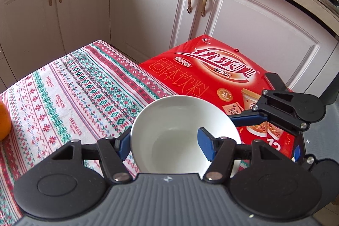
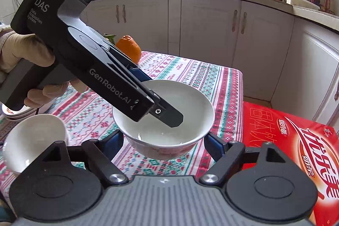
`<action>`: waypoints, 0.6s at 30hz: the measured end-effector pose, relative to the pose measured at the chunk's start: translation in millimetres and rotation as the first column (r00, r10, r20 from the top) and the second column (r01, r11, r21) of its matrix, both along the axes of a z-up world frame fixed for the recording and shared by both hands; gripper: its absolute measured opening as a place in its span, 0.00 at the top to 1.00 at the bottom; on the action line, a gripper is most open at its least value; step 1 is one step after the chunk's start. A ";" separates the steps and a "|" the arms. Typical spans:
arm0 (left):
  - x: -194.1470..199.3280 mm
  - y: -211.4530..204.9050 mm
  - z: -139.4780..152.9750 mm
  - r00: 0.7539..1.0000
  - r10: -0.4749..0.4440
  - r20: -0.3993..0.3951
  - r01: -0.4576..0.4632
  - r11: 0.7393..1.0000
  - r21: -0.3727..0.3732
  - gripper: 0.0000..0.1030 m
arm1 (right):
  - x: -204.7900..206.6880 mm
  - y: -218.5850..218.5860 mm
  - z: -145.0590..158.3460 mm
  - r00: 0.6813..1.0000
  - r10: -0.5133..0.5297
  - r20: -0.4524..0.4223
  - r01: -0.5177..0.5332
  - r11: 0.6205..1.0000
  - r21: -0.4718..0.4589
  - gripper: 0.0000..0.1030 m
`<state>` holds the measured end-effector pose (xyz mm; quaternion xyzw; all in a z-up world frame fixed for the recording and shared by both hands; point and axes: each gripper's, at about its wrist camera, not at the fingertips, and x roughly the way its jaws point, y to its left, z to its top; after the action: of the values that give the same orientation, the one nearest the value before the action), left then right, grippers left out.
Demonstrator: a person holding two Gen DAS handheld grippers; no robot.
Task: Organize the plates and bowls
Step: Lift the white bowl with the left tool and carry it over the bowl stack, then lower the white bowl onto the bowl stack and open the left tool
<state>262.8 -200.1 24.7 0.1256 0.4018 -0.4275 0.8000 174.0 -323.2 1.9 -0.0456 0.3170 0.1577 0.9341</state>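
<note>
A white bowl (image 1: 182,132) (image 2: 169,120) is held above the patterned tablecloth (image 2: 201,82), near the table's right edge. My left gripper (image 1: 164,145) is shut on the bowl's rim, one finger inside the bowl and one outside; it also shows in the right wrist view (image 2: 165,113). My right gripper (image 2: 164,144) is open with its fingers on either side of the bowl's lower part; whether they touch it I cannot tell. In the left wrist view the right gripper's fingers (image 1: 250,120) reach in from the right. A second white bowl (image 2: 34,141) lies at the left.
A red drink carton (image 1: 211,75) (image 2: 296,141) sits right of the table, lower down. An orange (image 2: 129,48) (image 1: 3,122) rests on the cloth. Stacked plates (image 2: 14,113) lie at the far left. White cabinets (image 1: 148,3) stand behind.
</note>
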 end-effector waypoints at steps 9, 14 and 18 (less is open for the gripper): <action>-40.1 26.4 17.4 0.999 0.028 0.020 -0.028 0.999 -0.022 0.39 | -42.1 24.5 17.2 0.999 0.033 0.016 -0.033 0.999 -0.009 0.16; -60.6 41.2 26.9 0.998 0.046 0.035 -0.045 0.998 -0.037 0.39 | -59.5 36.2 23.7 0.999 0.051 0.017 -0.051 0.999 -0.007 0.16; -75.3 54.0 33.3 0.997 0.065 0.048 -0.063 0.997 -0.046 0.38 | -70.5 46.0 29.4 0.997 0.071 0.025 -0.071 0.997 -0.012 0.16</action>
<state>187.5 -146.1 58.0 0.1053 0.3759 -0.4071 0.8257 103.5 -277.1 31.3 -0.0640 0.3041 0.1886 0.9316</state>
